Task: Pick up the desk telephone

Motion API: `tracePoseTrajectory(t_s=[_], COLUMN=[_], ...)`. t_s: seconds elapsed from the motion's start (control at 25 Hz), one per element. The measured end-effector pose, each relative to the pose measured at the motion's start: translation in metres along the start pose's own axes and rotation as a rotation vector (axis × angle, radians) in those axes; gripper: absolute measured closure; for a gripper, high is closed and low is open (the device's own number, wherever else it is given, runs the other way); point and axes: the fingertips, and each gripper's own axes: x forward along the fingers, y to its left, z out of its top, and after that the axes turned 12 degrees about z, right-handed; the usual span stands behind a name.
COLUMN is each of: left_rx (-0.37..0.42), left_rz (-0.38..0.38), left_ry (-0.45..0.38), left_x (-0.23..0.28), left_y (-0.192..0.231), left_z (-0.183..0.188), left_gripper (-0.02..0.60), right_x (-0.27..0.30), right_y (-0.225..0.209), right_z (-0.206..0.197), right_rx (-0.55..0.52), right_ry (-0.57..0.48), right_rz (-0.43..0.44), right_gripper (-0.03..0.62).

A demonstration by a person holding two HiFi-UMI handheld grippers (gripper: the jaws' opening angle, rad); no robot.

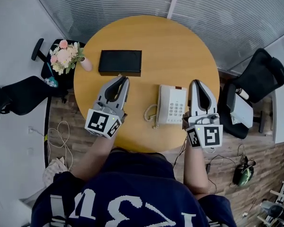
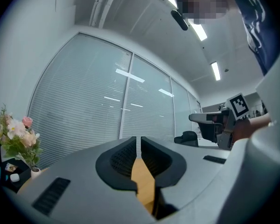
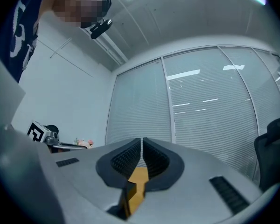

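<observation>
Right claw (image 1: 195, 82) closed, telephone (image 1: 173, 105) just beside

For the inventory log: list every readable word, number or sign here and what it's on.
Phone keypad: too small to read.
Shirt: big white print, cut off, unreadable.
Left cube, right cube: marker patterns, no words.
Black box: no print seen.

I read the telephone (image 1: 173, 105) as smooth pale plastic, on a table (image 1: 170, 46) with a smooth, satin, wood-look top. Beyond the telephone, the black box (image 1: 120, 61) looks matt. Flanking the telephone, the left gripper (image 1: 124, 79) and right gripper (image 1: 195, 82) have matt grey plastic shells and ribbed black pads (image 2: 123, 157).
</observation>
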Motion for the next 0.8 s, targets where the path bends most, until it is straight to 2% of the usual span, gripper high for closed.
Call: tracePoseTrajectory(t_s=[0.44, 0.48, 0.6, 0.72, 0.8], left_rx=[-0.059, -0.064, -0.035, -0.001, -0.025], left_rz=[-0.097, -0.106, -0.145, -0.183, -0.203], left_ry=[0.125, 0.141, 0.208, 0.298, 0.354], left_x=[0.023, 0.026, 0.034, 0.037, 0.036], left_y=[-0.022, -0.025, -0.035, -0.043, -0.048], left_z=[-0.063, -0.071, -0.101, -0.141, -0.164], left_gripper=[0.557, 0.548, 0.460, 0.426, 0.404], right_x=[-0.013, -0.015, -0.023, -0.027, -0.031], right_y=[-0.025, -0.029, -0.041, -0.047, -0.050], right_z=[-0.052, -0.060, -0.090, -0.121, -0.143], right_rx=[0.029, 0.041, 0.101, 0.162, 0.214], right_ry=[0.093, 0.110, 0.162, 0.210, 0.241], right_rz=[-0.076, -0.084, -0.099, -0.100, -0.102], right_gripper=[0.560, 0.560, 0.560, 0.560, 0.559])
